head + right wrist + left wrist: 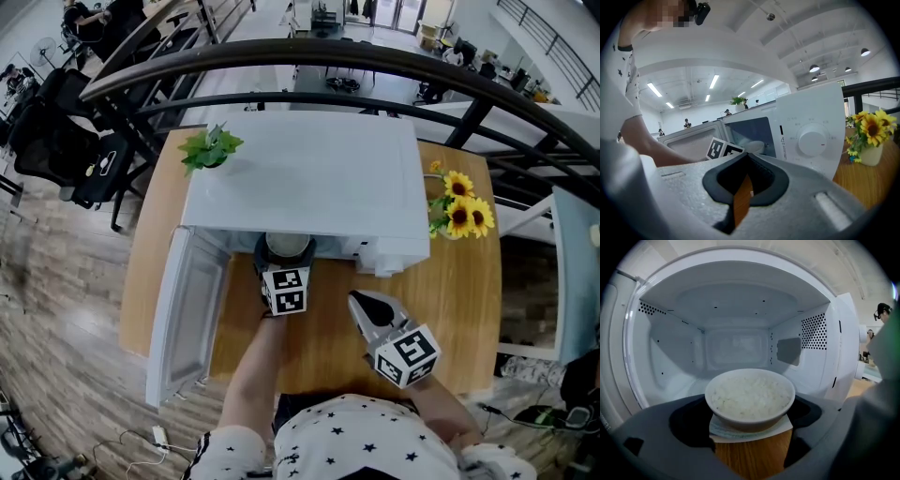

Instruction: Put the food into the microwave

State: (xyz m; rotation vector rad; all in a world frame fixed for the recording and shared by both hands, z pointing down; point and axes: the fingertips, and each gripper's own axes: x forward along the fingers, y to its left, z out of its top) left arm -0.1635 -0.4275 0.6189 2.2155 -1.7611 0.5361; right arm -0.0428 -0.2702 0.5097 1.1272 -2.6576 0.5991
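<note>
A white bowl of rice [750, 397] sits between the jaws of my left gripper [749, 422], with a paper card under it. The gripper is shut on the bowl, right at the mouth of the white microwave [309, 178]. Its door [187, 314] hangs wide open to the left, and the cavity [736, 348] behind the bowl holds nothing. In the head view the bowl [288, 246] shows under the microwave's front edge, with the left gripper [284, 264] below it. My right gripper [366, 307] hovers over the table [469, 309], shut on nothing, right of the left one.
A small green plant [211, 147] stands at the table's back left. A vase of sunflowers [459, 211] is right of the microwave. The microwave's dial [813, 139] faces the right gripper. A dark railing [375, 56] curves behind the table.
</note>
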